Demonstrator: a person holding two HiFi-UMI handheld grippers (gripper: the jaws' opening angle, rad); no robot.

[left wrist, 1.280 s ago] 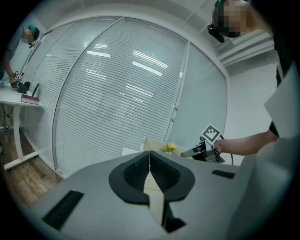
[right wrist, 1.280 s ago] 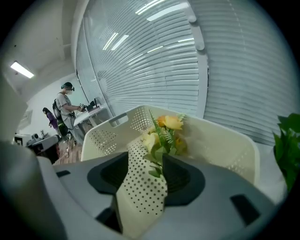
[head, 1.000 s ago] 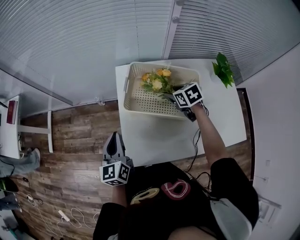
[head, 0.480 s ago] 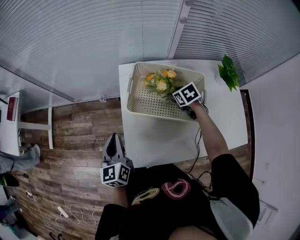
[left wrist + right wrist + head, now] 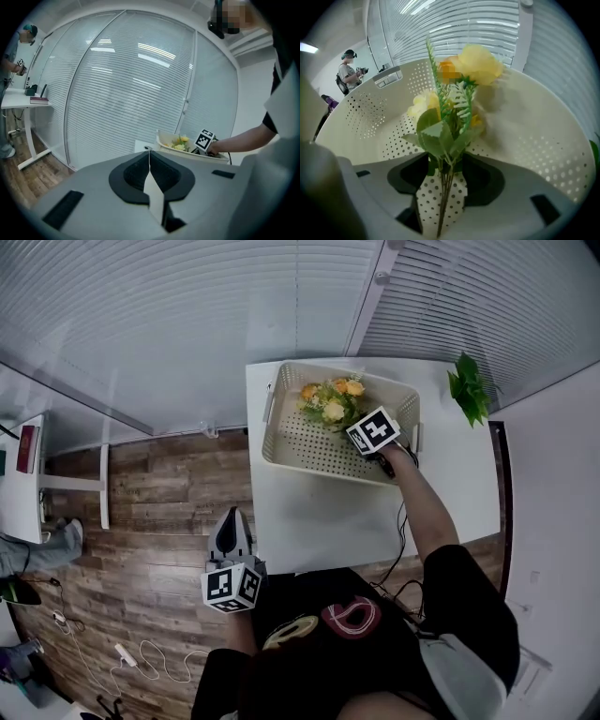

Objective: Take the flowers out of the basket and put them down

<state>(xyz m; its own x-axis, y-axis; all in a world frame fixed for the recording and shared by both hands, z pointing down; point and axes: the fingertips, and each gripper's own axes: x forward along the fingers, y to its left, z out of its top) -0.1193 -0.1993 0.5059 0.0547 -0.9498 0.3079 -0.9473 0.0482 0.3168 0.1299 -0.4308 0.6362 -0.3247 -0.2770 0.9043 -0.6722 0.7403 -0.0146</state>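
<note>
A small bunch of yellow and orange flowers (image 5: 333,401) with green leaves lies in the cream perforated basket (image 5: 300,439) on the white table (image 5: 319,521). My right gripper (image 5: 352,421) reaches into the basket from the right. In the right gripper view the thin stems (image 5: 445,187) run through the gap of the right gripper (image 5: 443,161), whose jaws stand open and clear of the stems on both sides. The blooms (image 5: 476,63) lie ahead over the basket wall (image 5: 534,131). My left gripper (image 5: 232,518) hangs over the wood floor near my body, shut and empty, also seen as the left gripper (image 5: 149,151).
A green leafy sprig (image 5: 469,388) lies at the table's far right corner. A black cable (image 5: 398,521) runs across the table's near right edge. Slatted glass walls stand behind the table. A white desk (image 5: 23,484) stands far left, and a person (image 5: 347,70) is in the distance.
My right gripper has slid a little further into the basket, closer to the flowers. The head view has shifted slightly. The left gripper has stayed put.
</note>
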